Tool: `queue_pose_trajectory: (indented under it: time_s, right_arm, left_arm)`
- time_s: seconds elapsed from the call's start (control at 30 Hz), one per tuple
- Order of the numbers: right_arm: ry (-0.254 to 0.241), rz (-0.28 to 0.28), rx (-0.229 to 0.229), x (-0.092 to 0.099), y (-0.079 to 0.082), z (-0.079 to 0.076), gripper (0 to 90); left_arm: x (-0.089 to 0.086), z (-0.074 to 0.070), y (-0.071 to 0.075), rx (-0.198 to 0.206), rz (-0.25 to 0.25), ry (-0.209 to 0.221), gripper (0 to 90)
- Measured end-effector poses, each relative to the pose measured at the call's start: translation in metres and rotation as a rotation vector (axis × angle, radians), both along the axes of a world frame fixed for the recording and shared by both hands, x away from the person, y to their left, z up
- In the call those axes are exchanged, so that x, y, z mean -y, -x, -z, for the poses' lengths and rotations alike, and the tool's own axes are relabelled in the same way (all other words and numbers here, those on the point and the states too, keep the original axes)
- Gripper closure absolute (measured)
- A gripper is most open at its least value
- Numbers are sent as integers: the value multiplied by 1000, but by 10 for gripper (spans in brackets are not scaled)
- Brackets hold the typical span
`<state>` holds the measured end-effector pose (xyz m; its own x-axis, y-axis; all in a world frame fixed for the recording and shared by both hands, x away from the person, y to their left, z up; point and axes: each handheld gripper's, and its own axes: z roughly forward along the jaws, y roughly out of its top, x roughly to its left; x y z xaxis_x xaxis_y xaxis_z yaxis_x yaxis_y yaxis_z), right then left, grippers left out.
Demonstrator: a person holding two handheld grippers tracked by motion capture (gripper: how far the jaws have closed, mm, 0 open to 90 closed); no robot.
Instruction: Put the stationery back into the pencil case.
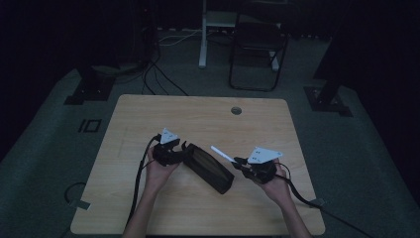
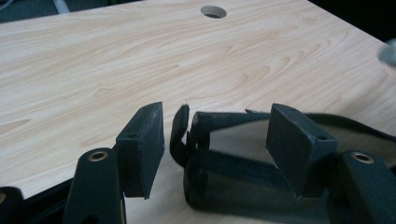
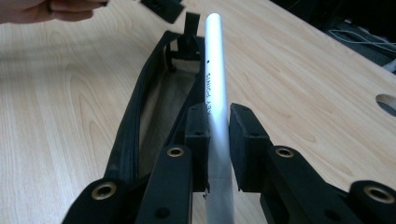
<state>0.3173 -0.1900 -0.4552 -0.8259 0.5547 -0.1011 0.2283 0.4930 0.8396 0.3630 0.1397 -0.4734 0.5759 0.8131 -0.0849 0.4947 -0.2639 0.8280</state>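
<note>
A black zip pouch (image 1: 210, 168) lies slantwise in the middle of the wooden table (image 1: 198, 114). My left gripper (image 1: 181, 148) stands at its near-left end. In the left gripper view the jaws of the left gripper (image 2: 217, 135) are open around the pouch's (image 2: 224, 177) end and zipper tab, with a gap beside the left pad (image 2: 144, 144). My right gripper (image 1: 237, 161) is shut on a silver pen (image 1: 221, 153). In the right gripper view the pen (image 3: 214, 60) sticks forward from the right gripper (image 3: 218, 126) over the pouch's (image 3: 140, 112) open mouth.
A round cable hole (image 1: 236, 110) sits near the table's far edge. Beyond the table stand a black chair (image 1: 257, 49) and a white post (image 1: 203, 34), with cables on the floor. Bare wood lies left and right of the pouch.
</note>
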Motion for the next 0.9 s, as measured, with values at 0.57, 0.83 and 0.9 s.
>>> queue_pose_trajectory:
  time_s: [0.57,0.83,0.9]
  right_arm:
    - [-23,34,11,-6,-3,-20,784]
    - [-31,41,17,-8,-6,-25,784]
    - [-34,42,17,-8,-7,-26,784]
  left_arm:
    - [26,27,69,-45,245,-84,532]
    - [66,47,82,-73,421,-130,610]
    - [73,51,81,-81,440,-136,610]
